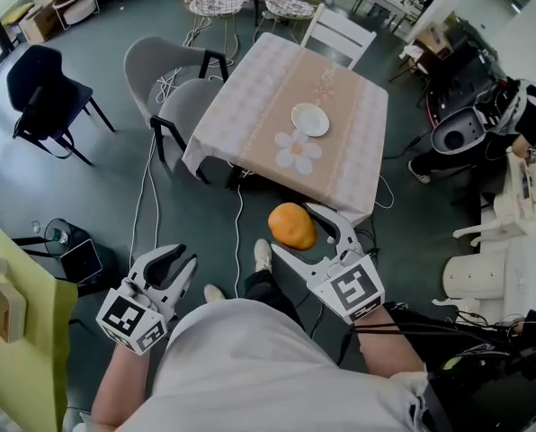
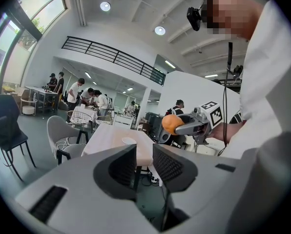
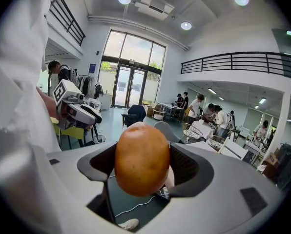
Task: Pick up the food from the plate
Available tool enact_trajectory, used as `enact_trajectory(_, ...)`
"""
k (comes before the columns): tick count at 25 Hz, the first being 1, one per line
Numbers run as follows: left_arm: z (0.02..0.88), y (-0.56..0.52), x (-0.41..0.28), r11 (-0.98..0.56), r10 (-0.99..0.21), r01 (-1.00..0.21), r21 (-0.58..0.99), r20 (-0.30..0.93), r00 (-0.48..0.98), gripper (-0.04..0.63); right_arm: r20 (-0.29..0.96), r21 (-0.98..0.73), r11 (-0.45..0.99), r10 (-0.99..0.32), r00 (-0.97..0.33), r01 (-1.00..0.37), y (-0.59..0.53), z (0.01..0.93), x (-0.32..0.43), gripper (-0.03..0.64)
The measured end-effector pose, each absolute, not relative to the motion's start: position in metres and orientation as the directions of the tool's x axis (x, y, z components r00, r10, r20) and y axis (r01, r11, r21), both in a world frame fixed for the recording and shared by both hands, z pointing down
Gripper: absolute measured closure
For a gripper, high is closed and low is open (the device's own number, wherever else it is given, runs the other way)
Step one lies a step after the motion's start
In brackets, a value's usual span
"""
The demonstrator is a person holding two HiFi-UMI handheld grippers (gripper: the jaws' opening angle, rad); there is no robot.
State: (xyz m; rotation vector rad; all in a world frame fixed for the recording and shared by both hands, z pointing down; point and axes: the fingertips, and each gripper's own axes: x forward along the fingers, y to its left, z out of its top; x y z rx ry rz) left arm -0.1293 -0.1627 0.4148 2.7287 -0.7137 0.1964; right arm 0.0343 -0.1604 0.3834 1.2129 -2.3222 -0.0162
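An orange round piece of food (image 1: 292,226) hangs above the floor, in front of the table (image 1: 250,106). My right gripper (image 1: 292,229) is shut on the food (image 3: 142,160), which fills the space between its pads. The white plate (image 1: 310,120) sits on the patterned tablecloth with nothing on it. My left gripper (image 1: 185,257) is low at the left, away from the table. Its jaws stand almost together with only a slim gap and nothing between them (image 2: 144,167). In the left gripper view the food (image 2: 171,123) and the plate (image 2: 129,141) both show.
A grey chair (image 1: 174,79) stands at the table's left side, a white chair (image 1: 340,34) behind it and a black chair (image 1: 43,88) further left. Cables (image 1: 147,196) run over the floor. A yellow board (image 1: 21,331) is at my left, equipment and a person (image 1: 529,120) at the right.
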Motion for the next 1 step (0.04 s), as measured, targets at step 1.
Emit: enact_trajectory(1,0.4152,-0.1628,-0.1286,-0.826,-0.453,-0.497,0.265,0.21,0.866,0.486,0.438,0.244,0.6,-0.769,-0.466,-0.761,-0.1608,0.3833,0.0353,0.265)
